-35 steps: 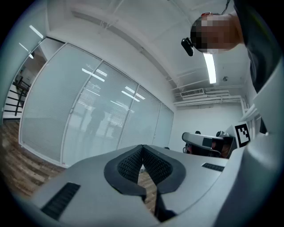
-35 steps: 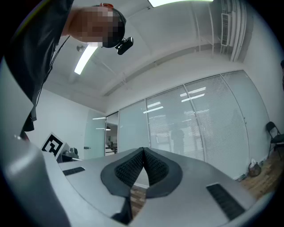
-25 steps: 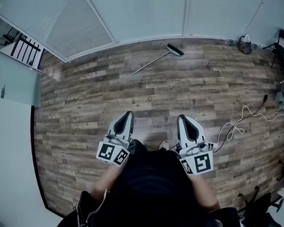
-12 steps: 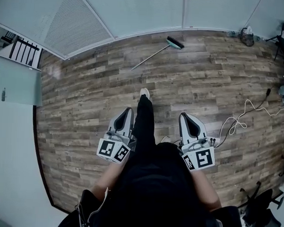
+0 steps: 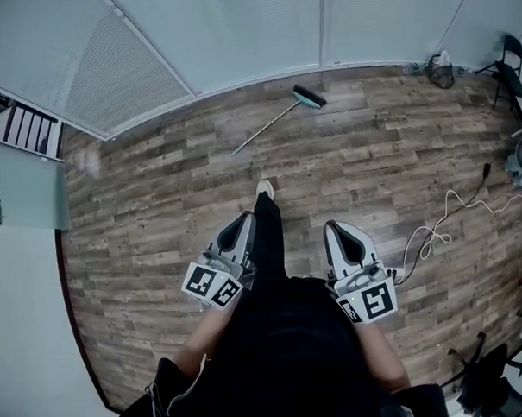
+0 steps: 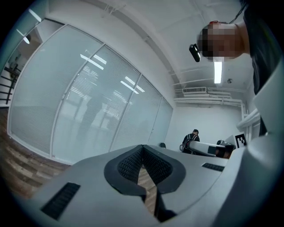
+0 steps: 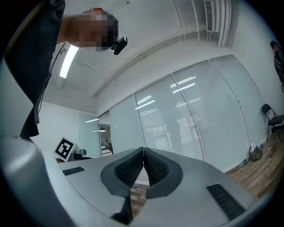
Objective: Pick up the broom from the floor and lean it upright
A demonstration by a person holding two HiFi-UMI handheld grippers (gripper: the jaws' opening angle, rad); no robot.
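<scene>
At twelve o'clock from the person in the head view, well apart from both claws, the broom [image 5: 269,126] lies flat on the wooden floor [image 5: 158,199], near the foot of the glass partition [image 5: 251,39]. Its brush head points toward two o'clock and its handle tip toward eight o'clock. The handle end is therefore the nearer part and, by judgement, the natural place for a first grasp. The partition behind the broom is the likeliest surface for leaning it upright.

The left gripper [image 5: 244,218] and right gripper [image 5: 333,225] are carried level ahead of the torso, at nine and three o'clock of the person's forward leg [image 5: 267,234]. That leg's shoe [image 5: 264,188] is planted toward the broom, which reads as a walking posture, not a reaching one.

In the left gripper view the jaws stand together at their tips with nothing between them, and the right gripper view shows the same. Both claws are thus closed and empty, which suits an approach, and they would have to part before either could take the handle.

A loose cable [image 5: 441,233] lies at three o'clock of the right gripper, off the direct line to the broom and probably no hindrance. The task is judged to be at its approach stage, with the broom not yet touched.
</scene>
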